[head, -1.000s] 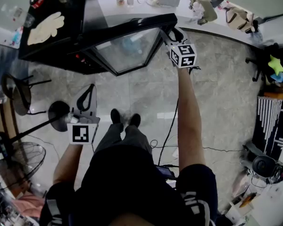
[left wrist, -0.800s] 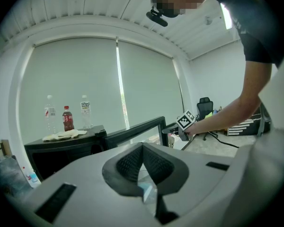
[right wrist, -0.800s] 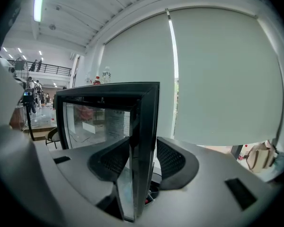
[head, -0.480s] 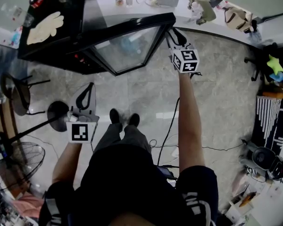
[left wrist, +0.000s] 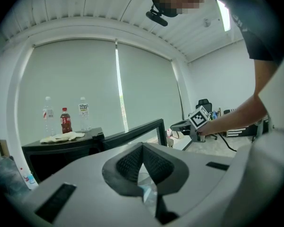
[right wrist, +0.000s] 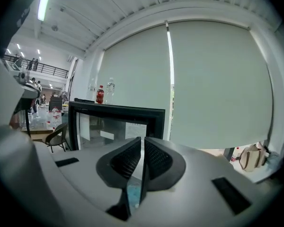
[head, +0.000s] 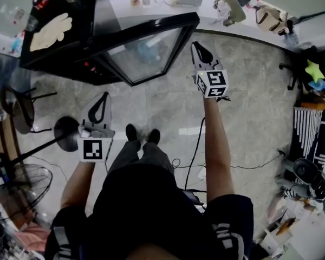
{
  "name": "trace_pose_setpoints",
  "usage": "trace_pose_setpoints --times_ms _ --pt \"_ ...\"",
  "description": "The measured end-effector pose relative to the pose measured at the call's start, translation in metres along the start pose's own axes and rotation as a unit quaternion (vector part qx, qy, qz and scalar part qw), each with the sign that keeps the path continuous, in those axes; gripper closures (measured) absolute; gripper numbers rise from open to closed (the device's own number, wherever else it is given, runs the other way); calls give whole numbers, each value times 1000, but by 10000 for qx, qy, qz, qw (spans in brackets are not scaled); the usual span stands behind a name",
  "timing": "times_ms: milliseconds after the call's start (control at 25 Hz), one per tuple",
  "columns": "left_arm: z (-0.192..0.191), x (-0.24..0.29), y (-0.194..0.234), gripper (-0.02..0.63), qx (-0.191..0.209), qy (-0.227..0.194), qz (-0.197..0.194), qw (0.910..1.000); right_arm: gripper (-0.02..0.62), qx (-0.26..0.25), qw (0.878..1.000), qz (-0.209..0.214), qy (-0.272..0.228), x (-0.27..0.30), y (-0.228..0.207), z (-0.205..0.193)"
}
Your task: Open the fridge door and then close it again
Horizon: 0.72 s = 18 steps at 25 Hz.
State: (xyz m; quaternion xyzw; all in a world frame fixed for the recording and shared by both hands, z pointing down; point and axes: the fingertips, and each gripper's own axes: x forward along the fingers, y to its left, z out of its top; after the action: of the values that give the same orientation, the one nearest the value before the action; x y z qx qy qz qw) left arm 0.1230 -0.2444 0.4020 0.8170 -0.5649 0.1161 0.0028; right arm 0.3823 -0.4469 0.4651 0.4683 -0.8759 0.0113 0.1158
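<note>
Fridge door [head: 151,47] stands ajar, at ten o'clock from the right gripper [head: 201,51]; that gripper hangs just clear of its edge; its jaws have just been closing, now pinched together on nothing. Left gripper [head: 100,106] hangs at seven o'clock from the door, clenched and empty.

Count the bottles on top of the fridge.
3, in the left gripper view: a clear bottle at left, a cola bottle in the middle, another clear bottle at right. More may be hidden.

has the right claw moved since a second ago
Yes. The right claw has drawn back from the free corner of the black-framed glass fridge door, toward the person; its jaws have just been closing, with nothing between them.
</note>
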Motion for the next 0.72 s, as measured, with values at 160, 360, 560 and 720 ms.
trace_pose_setpoints --times_ms 160,360,560,720 --pt "3 0 3 583 -17 -65 27 10000 575 96 9999 33 -67 -18 18 9" --pt "5 -1 7 583 -70 -105 79 9999 575 198 9997 83 -109 -42 45 15" --pt "10 -2 9 583 -16 -227 92 9997 575 369 9991 17 -211 -66 61 27" --pt "9 -3 11 583 -61 -254 131 9996 575 394 9989 -50 -245 -84 73 35"
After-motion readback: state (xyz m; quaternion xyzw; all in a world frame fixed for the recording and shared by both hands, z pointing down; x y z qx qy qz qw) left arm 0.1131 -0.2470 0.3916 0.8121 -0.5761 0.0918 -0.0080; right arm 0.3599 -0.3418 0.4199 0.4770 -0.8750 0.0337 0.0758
